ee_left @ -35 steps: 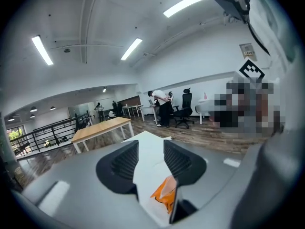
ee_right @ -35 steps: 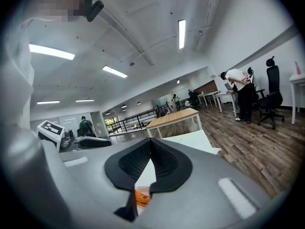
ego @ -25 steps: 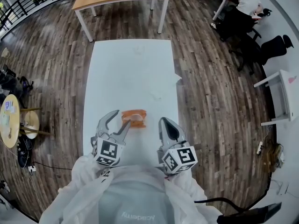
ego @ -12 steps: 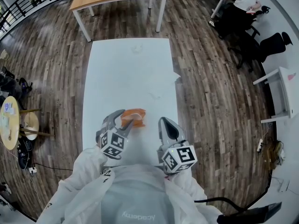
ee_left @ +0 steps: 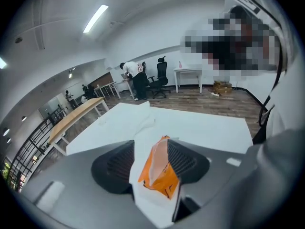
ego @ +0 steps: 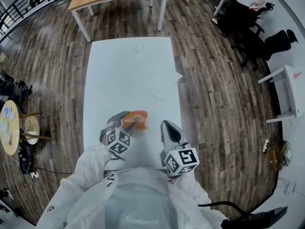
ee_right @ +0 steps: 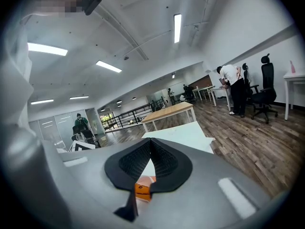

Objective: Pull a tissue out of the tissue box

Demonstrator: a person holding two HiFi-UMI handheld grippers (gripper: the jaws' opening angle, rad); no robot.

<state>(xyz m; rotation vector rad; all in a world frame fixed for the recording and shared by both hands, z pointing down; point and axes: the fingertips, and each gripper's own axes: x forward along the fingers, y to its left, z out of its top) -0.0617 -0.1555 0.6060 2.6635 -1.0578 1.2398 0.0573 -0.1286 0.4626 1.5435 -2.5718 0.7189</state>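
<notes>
The left claw (ego: pixel 127 122) stands open astride the orange tissue pack (ego: pixel 138 116) at the near end of the white counter (ego: pixel 128 70). The right claw (ego: pixel 168 128) is closed, just right of the pack.

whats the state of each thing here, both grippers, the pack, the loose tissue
left gripper: fingers apart, straddling the tissue pack
right gripper: fingers together, empty
tissue pack: lying on the white table, between the left fingers
crumpled tissue: loose, farther up the table
</notes>
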